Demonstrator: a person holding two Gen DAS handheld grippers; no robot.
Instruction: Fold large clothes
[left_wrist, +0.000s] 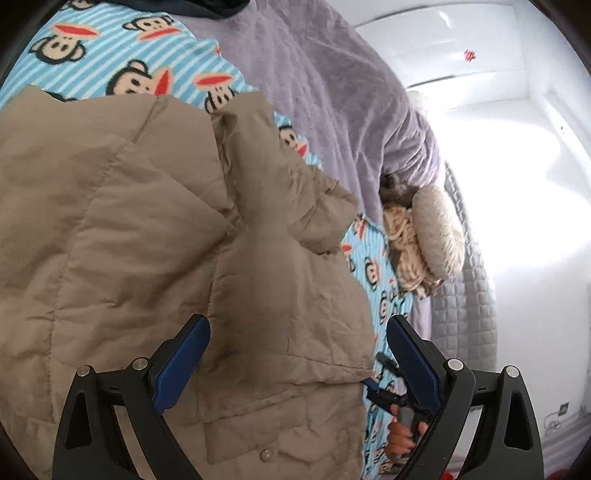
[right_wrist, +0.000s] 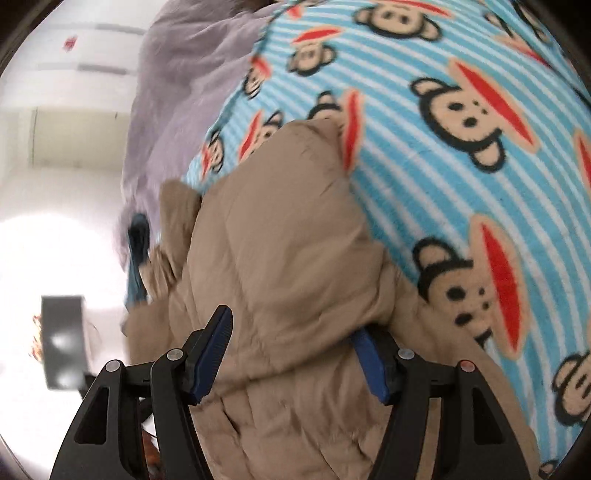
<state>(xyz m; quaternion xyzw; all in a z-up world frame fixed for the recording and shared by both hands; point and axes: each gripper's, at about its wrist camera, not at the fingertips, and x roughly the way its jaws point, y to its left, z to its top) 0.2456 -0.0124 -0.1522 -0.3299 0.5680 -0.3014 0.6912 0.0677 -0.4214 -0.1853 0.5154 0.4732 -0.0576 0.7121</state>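
A tan quilted jacket lies folded over itself on a blue striped monkey-print blanket. My left gripper hovers over the jacket's near part, jaws wide open, with nothing pinched. In the left wrist view, my right gripper shows at the jacket's right edge, with a hand on its grip. In the right wrist view, my right gripper is open with a puffy fold of the jacket bulging between its blue pads. The fabric partly hides the right pad, and I see no pinch on the cloth.
The monkey blanket spreads beyond the jacket. A purple plush blanket is bunched at the far side. A cream knitted cushion and a grey quilted cover lie at the bed's edge. A white wardrobe stands behind.
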